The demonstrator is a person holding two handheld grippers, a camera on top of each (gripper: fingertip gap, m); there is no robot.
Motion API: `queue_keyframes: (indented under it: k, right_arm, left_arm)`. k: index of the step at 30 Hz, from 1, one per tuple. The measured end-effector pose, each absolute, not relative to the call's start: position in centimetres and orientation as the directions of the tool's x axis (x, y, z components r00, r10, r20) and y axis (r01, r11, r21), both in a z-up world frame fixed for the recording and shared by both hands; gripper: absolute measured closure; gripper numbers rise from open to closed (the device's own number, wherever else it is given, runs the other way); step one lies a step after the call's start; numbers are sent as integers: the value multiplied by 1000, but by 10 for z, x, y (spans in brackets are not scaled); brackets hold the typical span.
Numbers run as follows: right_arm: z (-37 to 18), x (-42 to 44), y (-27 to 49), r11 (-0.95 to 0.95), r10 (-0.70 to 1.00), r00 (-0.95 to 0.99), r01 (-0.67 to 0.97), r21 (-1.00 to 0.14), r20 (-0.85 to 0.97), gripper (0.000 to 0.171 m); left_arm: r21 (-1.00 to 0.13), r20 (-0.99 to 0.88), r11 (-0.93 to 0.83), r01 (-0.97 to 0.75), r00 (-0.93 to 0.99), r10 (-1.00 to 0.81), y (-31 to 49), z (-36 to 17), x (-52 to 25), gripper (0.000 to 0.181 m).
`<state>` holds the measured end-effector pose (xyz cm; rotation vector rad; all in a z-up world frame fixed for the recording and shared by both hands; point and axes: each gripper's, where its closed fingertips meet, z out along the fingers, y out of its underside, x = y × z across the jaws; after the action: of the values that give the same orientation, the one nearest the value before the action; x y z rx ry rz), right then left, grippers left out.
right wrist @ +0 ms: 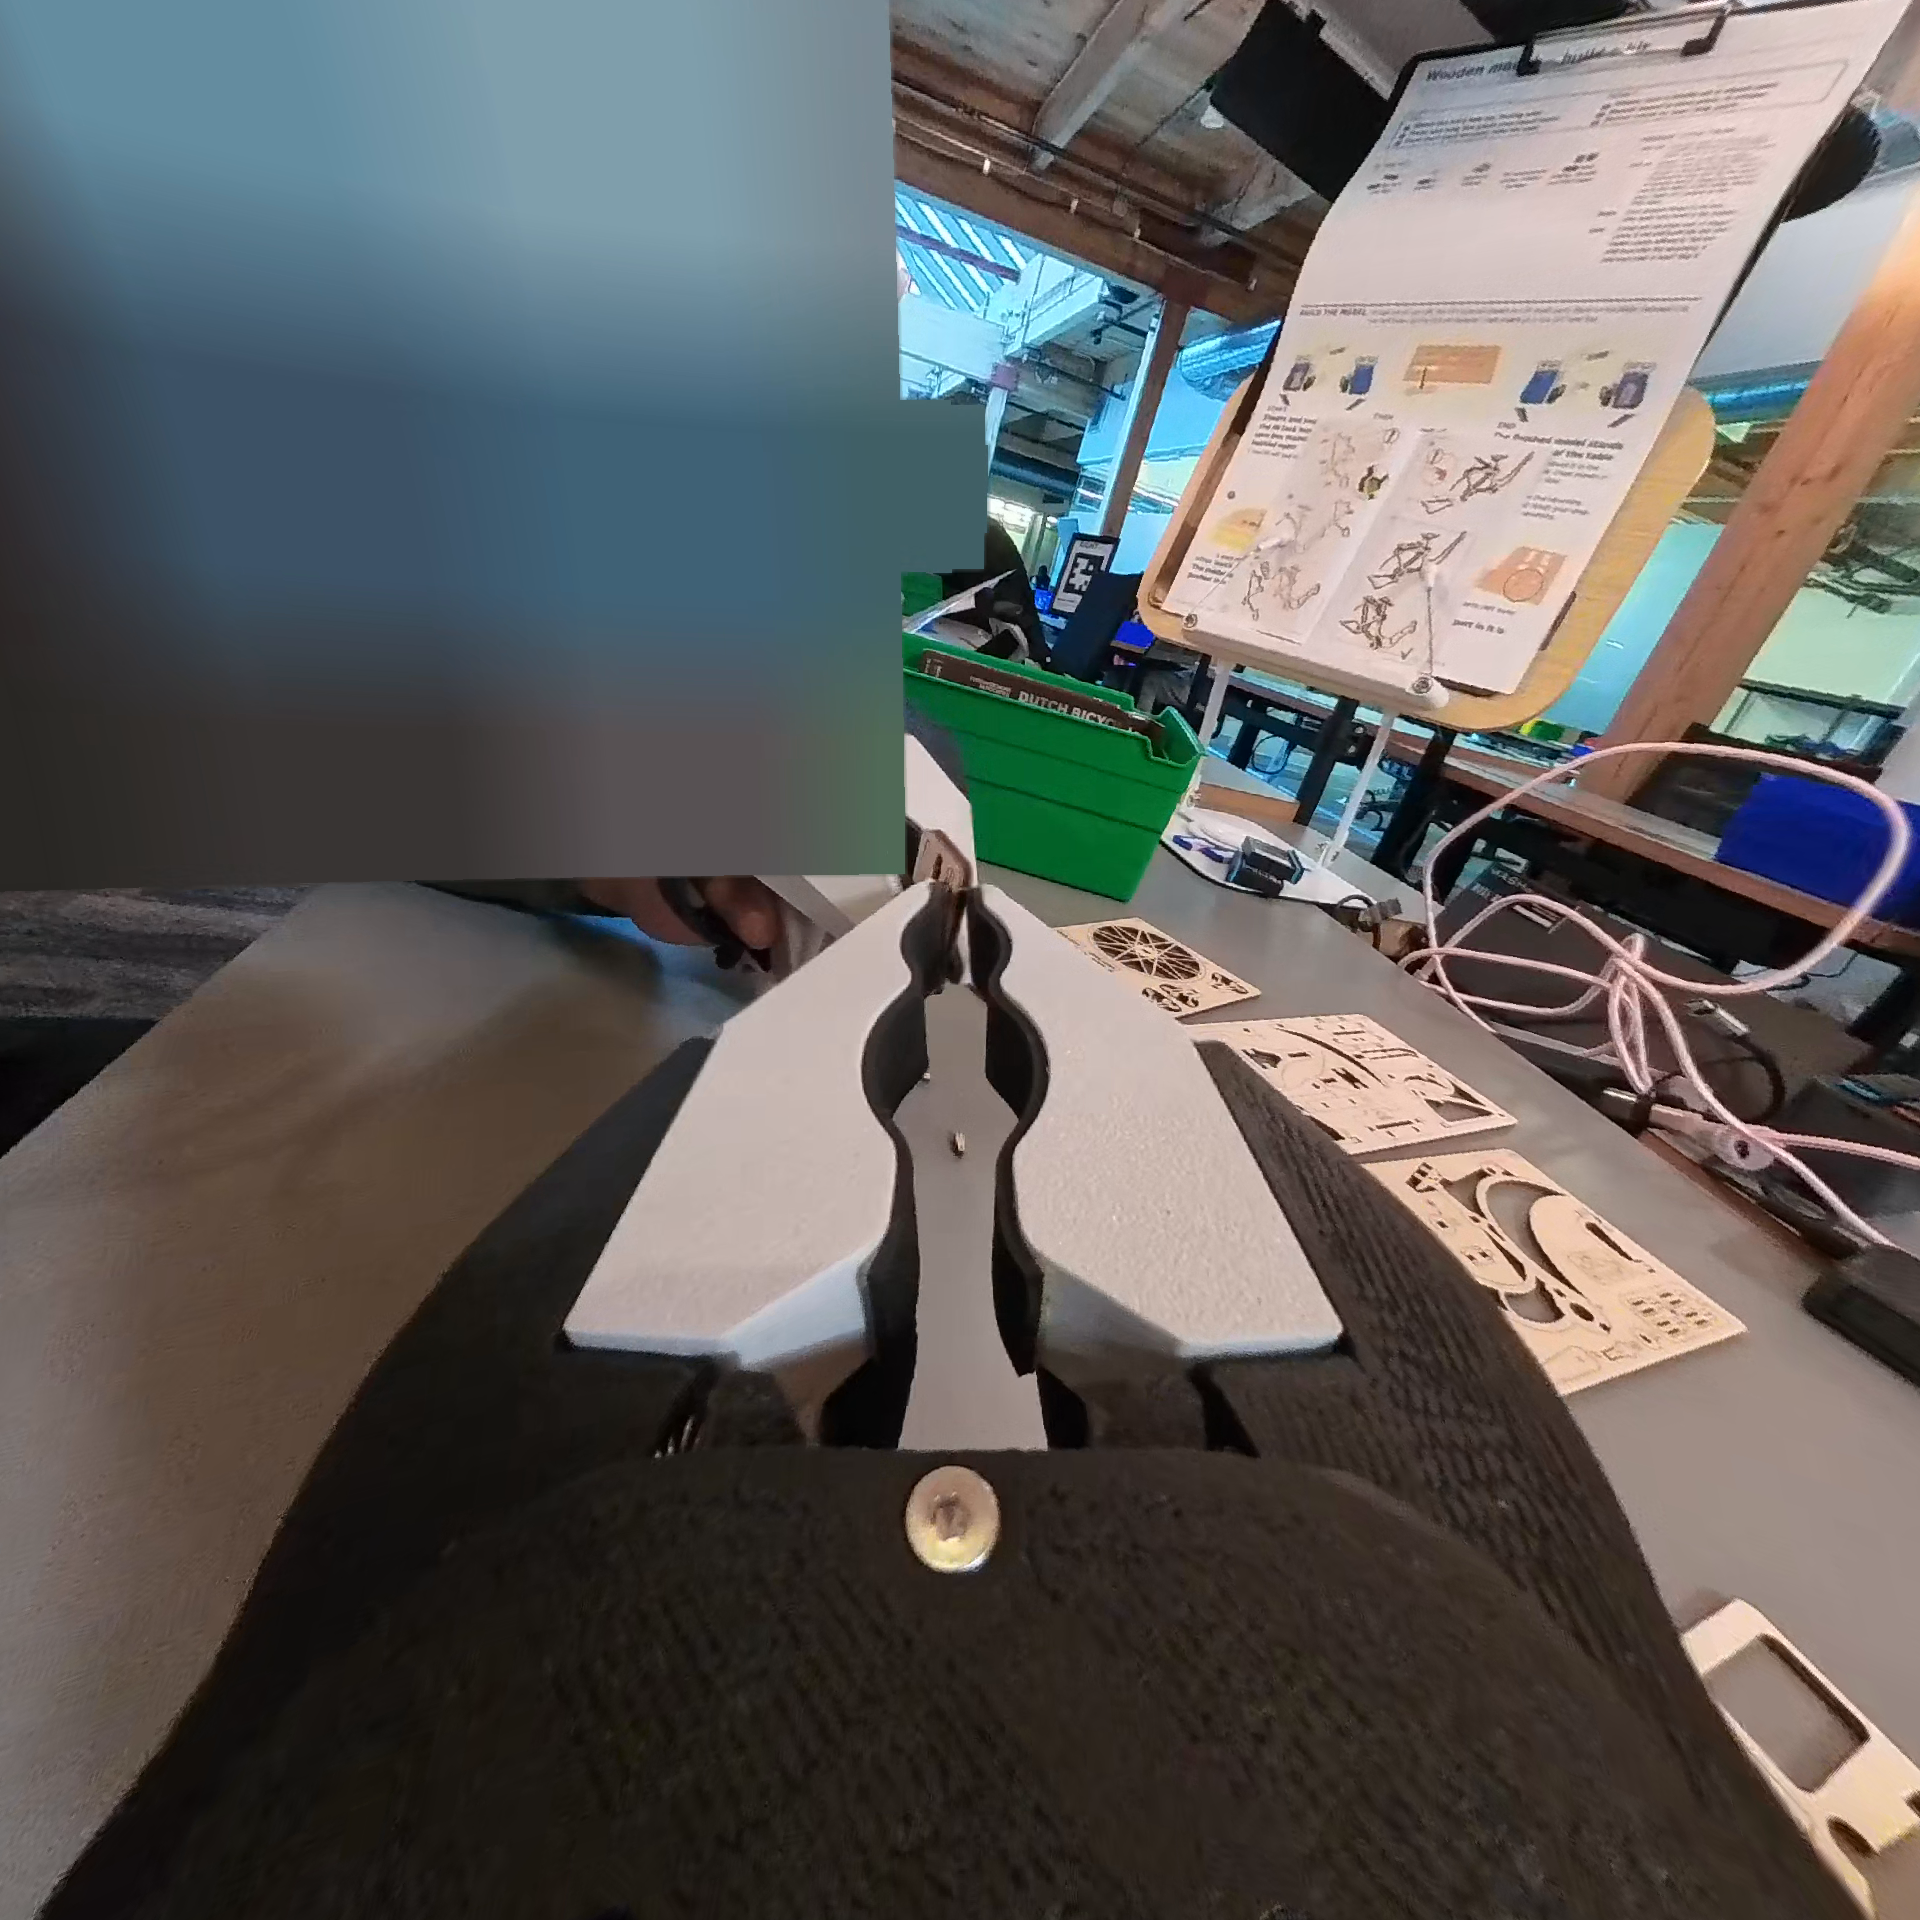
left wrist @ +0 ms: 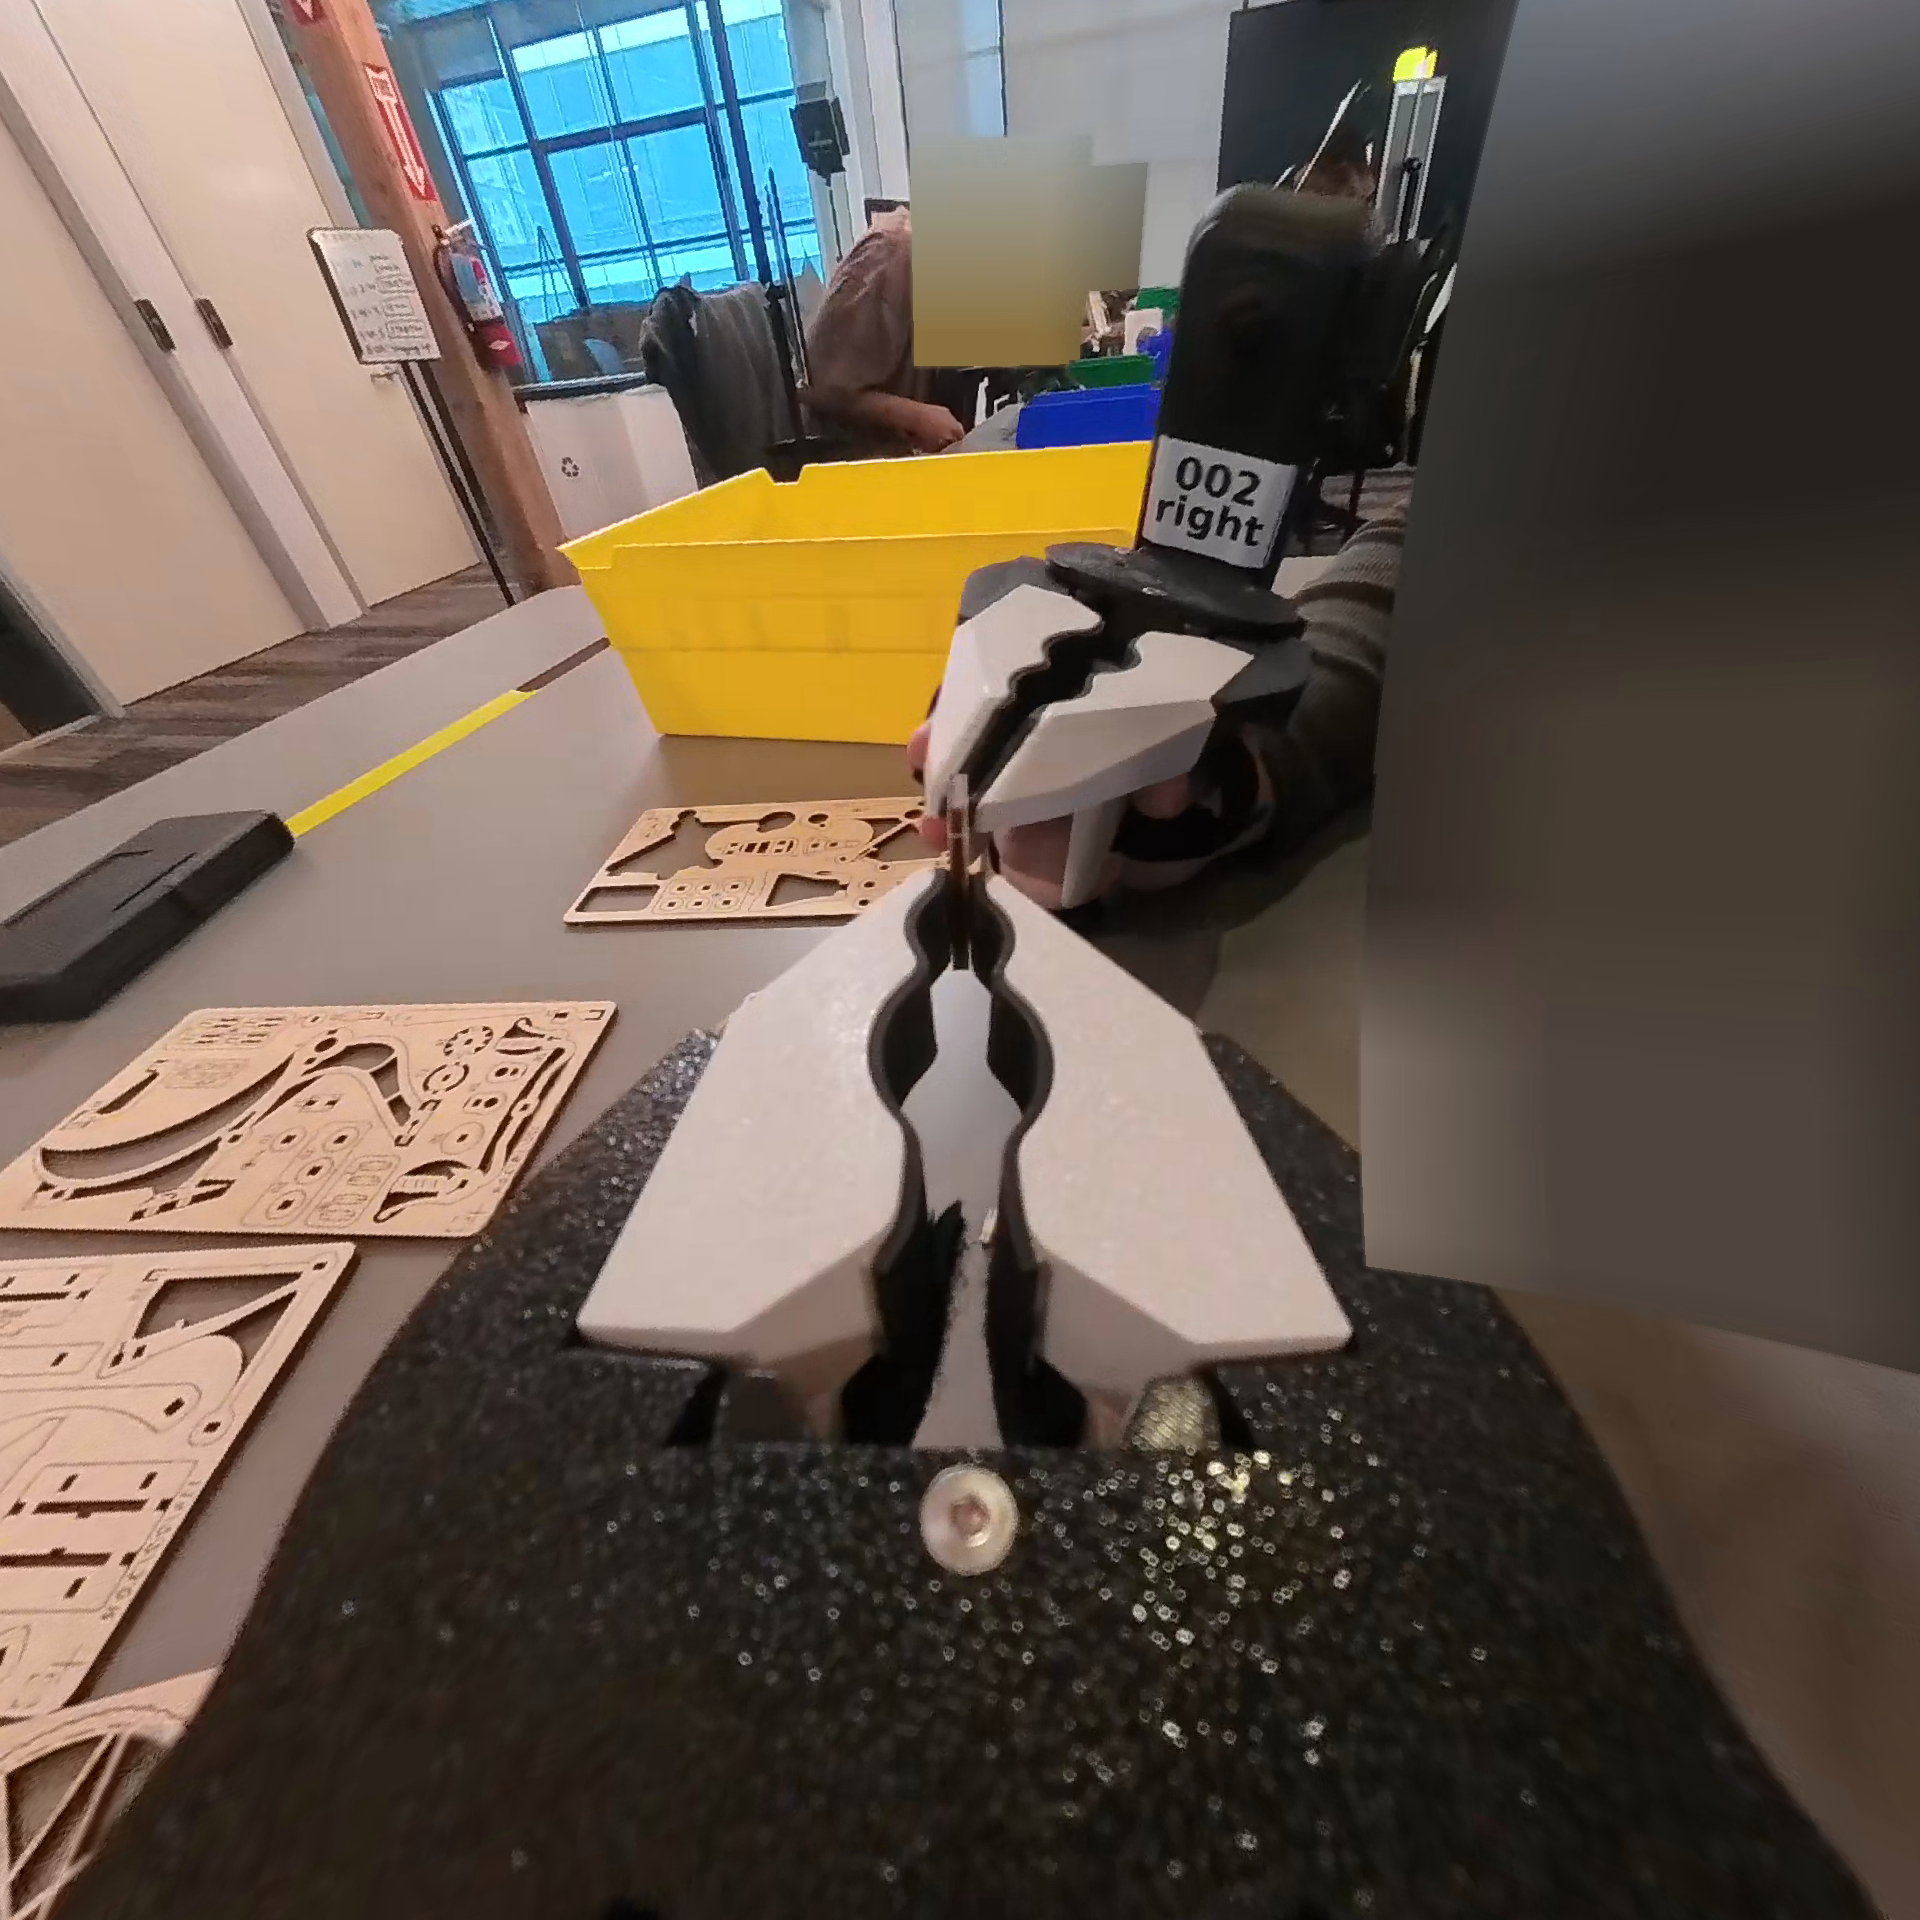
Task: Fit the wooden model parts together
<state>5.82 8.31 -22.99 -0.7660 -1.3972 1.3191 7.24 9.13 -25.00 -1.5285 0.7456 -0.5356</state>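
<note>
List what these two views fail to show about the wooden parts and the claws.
- Left wrist view: the wooden part shows edge-on between both claw tips; its shape is unreadable, as is whether it is one part or two.
- Right wrist view: the left claw is mostly behind a blur patch.
- Right wrist view: a wooden piece is cut off by the frame edge.

Both tongs share one build: the left tongs [left wrist: 961, 920] and right tongs [right wrist: 951, 914] have pale grey, angular fingers with wavy black inner linings, set in a speckled black housing with one silver screw. A white label wraps the right handle; the person's sleeve [left wrist: 1340, 665] is dark.
</note>
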Motion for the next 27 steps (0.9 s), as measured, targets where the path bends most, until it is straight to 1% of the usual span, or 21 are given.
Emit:
queue_keyframes:
  k: [4, 7, 12, 17, 20, 23, 24, 26, 27]
  right_arm:
    - [-230, 58, 82, 189, 931, -278, -185, -964, 236, 171]
    - [-230, 58, 81, 190, 931, -282, -173, -967, 233, 171]
    - [-233, 56, 86, 140, 946, -274, -136, -981, 173, 171]
    - [-234, 53, 94, 135, 967, -203, -107, -985, 154, 171]
    - [-236, 51, 96, 72, 976, -201, -73, -995, 85, 171]
    - [-237, 49, 98, 28, 978, -203, -52, -998, 37, 171]
    - [-238, 49, 98, 21, 979, -202, -46, -999, 30, 171]
    - [-237, 50, 97, 11, 977, -213, -52, -999, 22, 171]
    - [-236, 50, 96, 0, 973, -230, -58, -998, 13, 171]
  left_arm:
    - [-988, -120, 23, -150, 676, -727, 89, -250, 73, 180]
    - [-965, -242, 89, -248, 701, -671, 90, -250, 72, 180]
    - [-881, -457, 159, -446, 715, -529, 95, -251, 69, 178]
    - [-809, -574, 153, -567, 709, -408, 102, -253, 65, 176]
    - [-711, -694, 158, -685, 647, -316, 105, -254, 60, 175]
    - [-673, -732, 153, -724, 621, -280, 107, -254, 57, 176]
    - [-653, -750, 156, -741, 606, -266, 108, -255, 56, 170]
    - [-637, -765, 159, -754, 592, -254, 108, -254, 56, 170]
    - [-656, -749, 165, -737, 607, -265, 107, -253, 56, 175]
